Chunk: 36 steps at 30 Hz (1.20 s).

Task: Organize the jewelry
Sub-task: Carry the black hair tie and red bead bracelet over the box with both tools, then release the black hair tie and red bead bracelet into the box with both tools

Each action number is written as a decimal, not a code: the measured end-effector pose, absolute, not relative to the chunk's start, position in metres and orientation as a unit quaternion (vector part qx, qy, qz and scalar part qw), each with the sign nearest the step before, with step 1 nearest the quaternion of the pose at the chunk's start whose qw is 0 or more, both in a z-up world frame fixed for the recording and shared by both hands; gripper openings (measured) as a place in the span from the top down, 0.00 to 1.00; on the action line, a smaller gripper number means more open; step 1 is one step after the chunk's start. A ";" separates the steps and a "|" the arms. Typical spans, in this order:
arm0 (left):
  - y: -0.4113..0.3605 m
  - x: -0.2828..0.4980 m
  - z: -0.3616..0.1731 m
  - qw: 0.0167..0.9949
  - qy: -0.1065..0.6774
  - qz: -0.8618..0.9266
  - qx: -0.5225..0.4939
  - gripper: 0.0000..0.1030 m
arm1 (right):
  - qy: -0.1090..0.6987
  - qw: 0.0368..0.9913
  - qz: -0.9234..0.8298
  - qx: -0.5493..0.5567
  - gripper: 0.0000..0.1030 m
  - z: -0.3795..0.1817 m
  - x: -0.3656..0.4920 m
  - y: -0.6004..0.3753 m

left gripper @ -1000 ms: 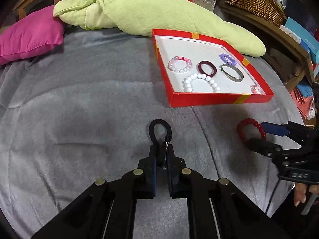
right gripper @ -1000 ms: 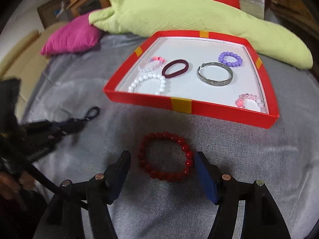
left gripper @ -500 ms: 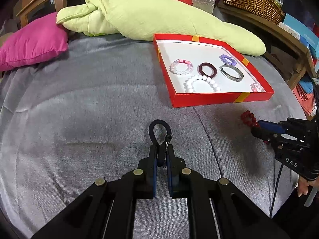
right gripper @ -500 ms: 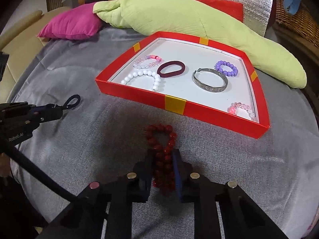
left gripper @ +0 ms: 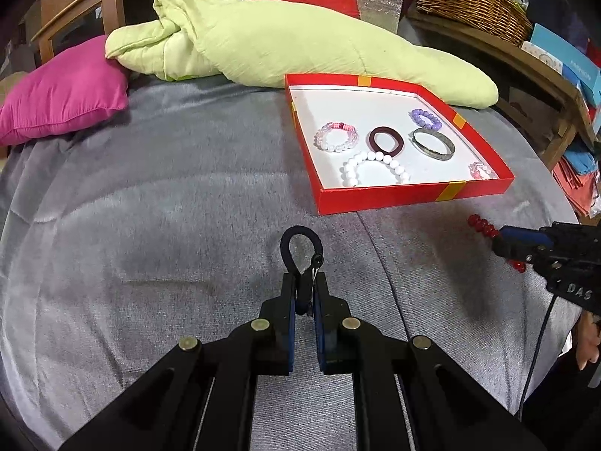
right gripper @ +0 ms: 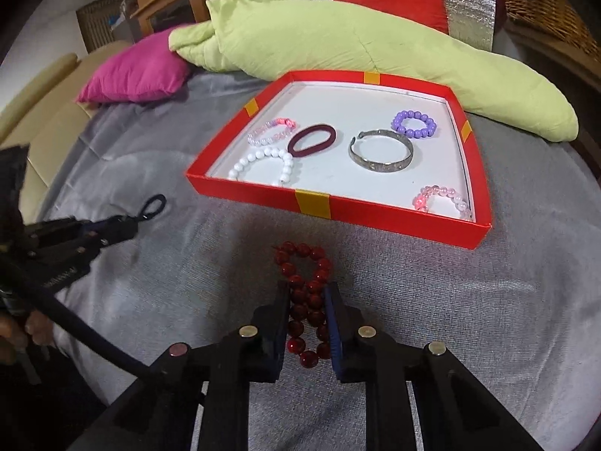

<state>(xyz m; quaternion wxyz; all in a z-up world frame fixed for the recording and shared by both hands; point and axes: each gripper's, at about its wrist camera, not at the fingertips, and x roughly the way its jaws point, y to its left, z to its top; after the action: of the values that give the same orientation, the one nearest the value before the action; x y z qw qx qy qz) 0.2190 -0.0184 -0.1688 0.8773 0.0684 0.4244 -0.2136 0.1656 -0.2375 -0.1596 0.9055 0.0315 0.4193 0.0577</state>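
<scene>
Right tool [right gripper: 308,300] is clenched on the red beads [right gripper: 306,293]; left tool [left gripper: 304,291] grips a black loop [left gripper: 300,248]. Both pieces look ready for carrying into the red tray [right gripper: 375,218], which calls for a lift over its near wall.

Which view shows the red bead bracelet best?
The right wrist view: the red bead bracelet sits centred, squeezed flat between the right gripper pads. The left wrist view shows only a few beads poking past that gripper at the frame's right edge.

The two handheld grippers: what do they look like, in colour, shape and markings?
Both are black, with angular linkage arms joined by round metal pins. The left gripper and the right gripper have blue finger pads. White letters "DAS" mark the right one's side, and a black cable hangs below it.
</scene>
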 end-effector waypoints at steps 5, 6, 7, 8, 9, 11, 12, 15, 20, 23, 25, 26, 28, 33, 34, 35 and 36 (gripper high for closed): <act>-0.021 0.217 -0.165 0.881 0.416 -0.212 0.073 0.91 | 0.405 0.910 0.073 0.052 0.81 -0.152 0.161 -0.243; -0.021 0.217 -0.164 0.882 0.413 -0.212 0.073 0.91 | 0.401 0.911 0.075 0.055 0.81 -0.150 0.160 -0.243; -0.022 0.216 -0.162 0.884 0.410 -0.213 0.074 0.91 | 0.399 0.912 0.077 0.058 0.81 -0.148 0.159 -0.244; -0.022 0.215 -0.160 0.885 0.407 -0.214 0.073 0.91 | 0.395 0.913 0.079 0.060 0.81 -0.147 0.158 -0.245; -0.023 0.214 -0.159 0.886 0.404 -0.216 0.073 0.91 | 0.390 0.915 0.081 0.063 0.81 -0.144 0.157 -0.246; -0.025 0.211 -0.154 0.888 0.397 -0.222 0.070 0.91 | 0.378 0.919 0.088 0.070 0.81 -0.138 0.154 -0.248; -0.025 0.209 -0.150 0.889 0.391 -0.228 0.067 0.91 | 0.371 0.921 0.090 0.074 0.81 -0.134 0.152 -0.250; -0.026 0.205 -0.138 0.895 0.367 -0.247 0.053 0.91 | 0.339 0.932 0.091 0.088 0.81 -0.120 0.147 -0.257; -0.028 0.205 -0.117 0.904 0.326 -0.274 0.024 0.91 | 0.307 0.942 0.078 0.116 0.81 -0.104 0.151 -0.269; -0.033 0.209 -0.110 0.908 0.310 -0.283 0.012 0.91 | 0.300 0.943 0.073 0.125 0.81 -0.099 0.160 -0.272; -0.041 0.215 -0.108 0.910 0.302 -0.284 0.012 0.91 | 0.304 0.941 0.070 0.130 0.81 -0.099 0.171 -0.274; -0.044 0.218 -0.108 0.911 0.300 -0.283 0.011 0.91 | 0.306 0.940 0.066 0.132 0.81 -0.099 0.175 -0.275; -0.055 0.227 -0.108 0.907 0.302 -0.292 0.010 0.91 | 0.313 0.937 0.061 0.142 0.81 -0.102 0.188 -0.280; -0.094 0.243 -0.117 0.896 0.319 -0.308 0.030 0.91 | 0.340 0.922 0.054 0.177 0.81 -0.114 0.217 -0.293; -0.097 0.246 -0.119 0.894 0.323 -0.309 0.030 0.91 | 0.345 0.920 0.046 0.178 0.81 -0.117 0.222 -0.294; -0.102 0.249 -0.122 0.890 0.330 -0.312 0.029 0.91 | 0.349 0.919 0.043 0.180 0.81 -0.119 0.227 -0.295; -0.106 0.252 -0.126 0.886 0.337 -0.318 0.029 0.91 | 0.353 0.917 0.041 0.183 0.81 -0.122 0.232 -0.296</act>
<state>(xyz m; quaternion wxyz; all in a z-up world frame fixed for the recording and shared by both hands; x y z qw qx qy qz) 0.2520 -0.1064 -0.1256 0.8860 0.0290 0.3366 -0.3177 0.2319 -0.2964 -0.1220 0.9165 0.1833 0.3532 0.0411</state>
